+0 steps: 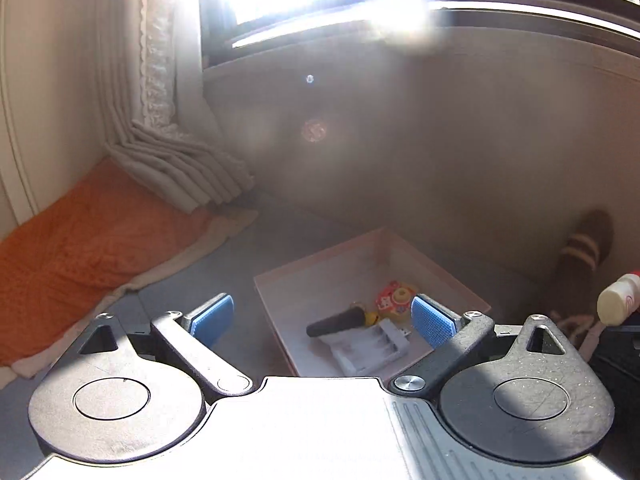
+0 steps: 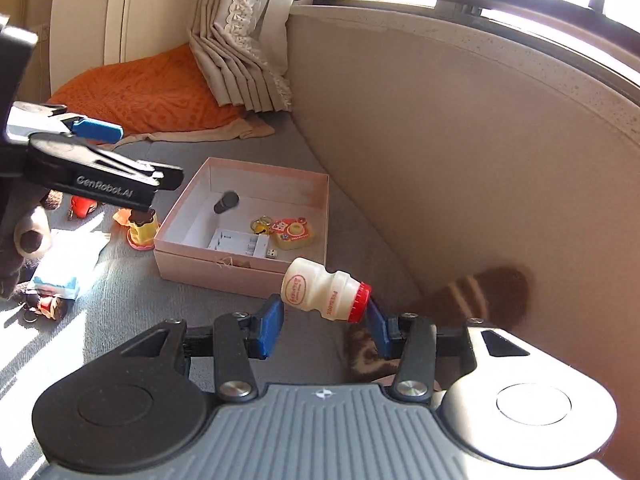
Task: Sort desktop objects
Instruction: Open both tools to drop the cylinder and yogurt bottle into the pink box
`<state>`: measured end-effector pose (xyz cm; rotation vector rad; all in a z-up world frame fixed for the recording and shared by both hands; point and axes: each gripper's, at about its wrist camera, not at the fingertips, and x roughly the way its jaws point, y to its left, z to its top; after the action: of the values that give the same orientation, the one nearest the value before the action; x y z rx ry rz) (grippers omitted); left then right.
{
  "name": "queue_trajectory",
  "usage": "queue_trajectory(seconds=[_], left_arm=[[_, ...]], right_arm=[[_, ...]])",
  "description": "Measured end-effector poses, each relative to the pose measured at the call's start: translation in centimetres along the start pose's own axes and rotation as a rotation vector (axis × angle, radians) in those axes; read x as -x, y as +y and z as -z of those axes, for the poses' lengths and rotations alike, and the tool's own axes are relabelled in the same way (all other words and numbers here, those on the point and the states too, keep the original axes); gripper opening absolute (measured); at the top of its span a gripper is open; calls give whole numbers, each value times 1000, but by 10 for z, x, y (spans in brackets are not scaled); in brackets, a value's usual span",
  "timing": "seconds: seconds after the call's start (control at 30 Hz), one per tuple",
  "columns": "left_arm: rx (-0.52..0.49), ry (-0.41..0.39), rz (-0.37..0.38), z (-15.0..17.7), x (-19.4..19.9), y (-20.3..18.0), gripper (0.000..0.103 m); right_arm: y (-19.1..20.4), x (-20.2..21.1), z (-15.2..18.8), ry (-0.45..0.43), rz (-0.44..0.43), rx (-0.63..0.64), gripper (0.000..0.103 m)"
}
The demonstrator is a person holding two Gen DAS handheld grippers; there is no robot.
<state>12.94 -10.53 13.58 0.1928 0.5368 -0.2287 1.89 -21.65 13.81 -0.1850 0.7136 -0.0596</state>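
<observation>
My right gripper (image 2: 324, 318) is shut on a small white drink bottle (image 2: 320, 290) with a red cap, held sideways just in front of a pink box (image 2: 240, 270). In the box lie a black cylinder (image 2: 226, 202), a white battery charger (image 2: 240, 246), a yellow keyring (image 2: 260, 225) and a red-and-yellow toy camera (image 2: 292, 234). My left gripper (image 1: 322, 320) stands open and empty above the box (image 1: 340, 272), over the cylinder (image 1: 340, 322) and charger (image 1: 368, 346). In the right wrist view the left gripper (image 2: 132, 152) hovers at the box's left.
The grey mat left of the box holds a yellow toy figure (image 2: 142, 230), a red item (image 2: 82, 206), a brown plush (image 2: 24, 240) and a blue-white pack (image 2: 56, 284). An orange blanket (image 2: 148, 92) and curtain lie behind. A low wall (image 2: 440, 140) curves along the right, with a striped brown plush (image 2: 480, 288).
</observation>
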Motion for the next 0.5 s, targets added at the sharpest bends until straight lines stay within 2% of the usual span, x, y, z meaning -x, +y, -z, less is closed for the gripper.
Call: queue_trajectory(seconds=[0.1, 0.17, 0.27, 0.4, 0.43, 0.47, 0.5], left_arm=[[30, 90, 22, 46, 17, 11, 99], [50, 151, 38, 77, 27, 19, 100], [93, 243, 10, 126, 44, 36, 100], [236, 299, -16, 164, 63, 60, 100], [259, 302, -20, 169, 66, 64, 101], [270, 305, -24, 173, 68, 67, 101], [278, 309, -35, 177, 70, 70, 101]], right_arm=[[4, -8, 2, 43, -14, 2, 45], [13, -16, -3, 70, -53, 25, 45], [33, -33, -18, 73, -125, 91, 45], [63, -78, -56, 40, -79, 146, 45], [68, -90, -70, 16, -71, 135, 48], [71, -108, -87, 6, -66, 114, 56], [74, -121, -100, 6, -44, 87, 58]])
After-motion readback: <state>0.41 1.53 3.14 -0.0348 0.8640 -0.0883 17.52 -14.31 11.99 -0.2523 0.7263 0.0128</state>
